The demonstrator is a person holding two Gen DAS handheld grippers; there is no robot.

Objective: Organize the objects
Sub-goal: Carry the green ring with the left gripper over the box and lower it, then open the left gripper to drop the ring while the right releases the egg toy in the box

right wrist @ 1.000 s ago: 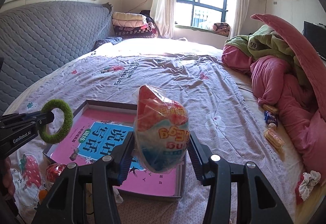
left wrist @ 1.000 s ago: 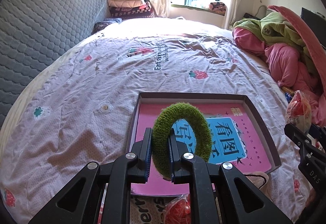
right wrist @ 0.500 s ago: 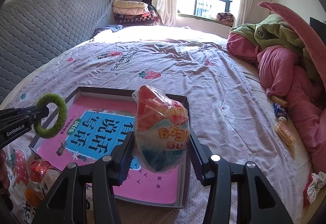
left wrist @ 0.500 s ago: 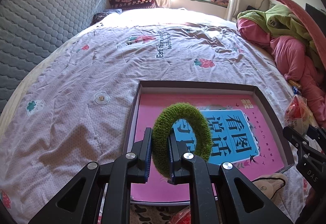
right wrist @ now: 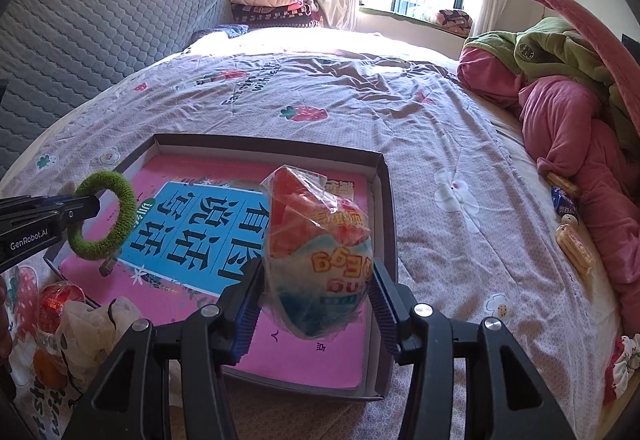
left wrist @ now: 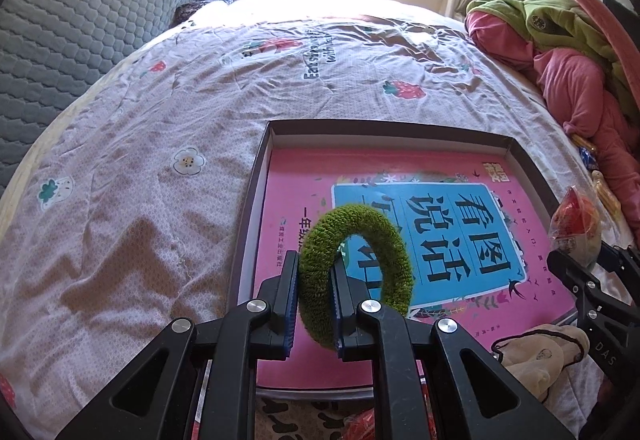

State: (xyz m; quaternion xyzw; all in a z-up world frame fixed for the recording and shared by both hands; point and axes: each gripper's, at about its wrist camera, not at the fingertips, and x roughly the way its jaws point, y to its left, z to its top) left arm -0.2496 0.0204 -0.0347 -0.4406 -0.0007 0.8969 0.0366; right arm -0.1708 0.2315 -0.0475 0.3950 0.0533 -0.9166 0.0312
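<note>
A shallow dark box (left wrist: 256, 196) (right wrist: 386, 200) lies on the bed with a pink book (left wrist: 304, 184) (right wrist: 188, 176) flat inside it. My left gripper (left wrist: 314, 304) (right wrist: 86, 206) is shut on a fuzzy green ring (left wrist: 356, 268) (right wrist: 105, 226), which hangs over the box's near left part. Over the box's near right part, my right gripper (right wrist: 318, 300) (left wrist: 580, 264) is shut on a clear plastic snack bag (right wrist: 316, 252) (left wrist: 576, 224), red on top and blue below.
A red wrapped ball (right wrist: 58, 300), a white plastic bag (right wrist: 92, 324) and a beige plush (left wrist: 536, 356) lie by the box's near edge. Small snack packets (right wrist: 576, 244) sit near the heap of pink and green bedding (right wrist: 568, 108) on the right. A grey quilted headboard (left wrist: 80, 20) stands left.
Both grippers have sunk toward the box and tilted further down, each keeping its load. The box and book now fill more of both views.
</note>
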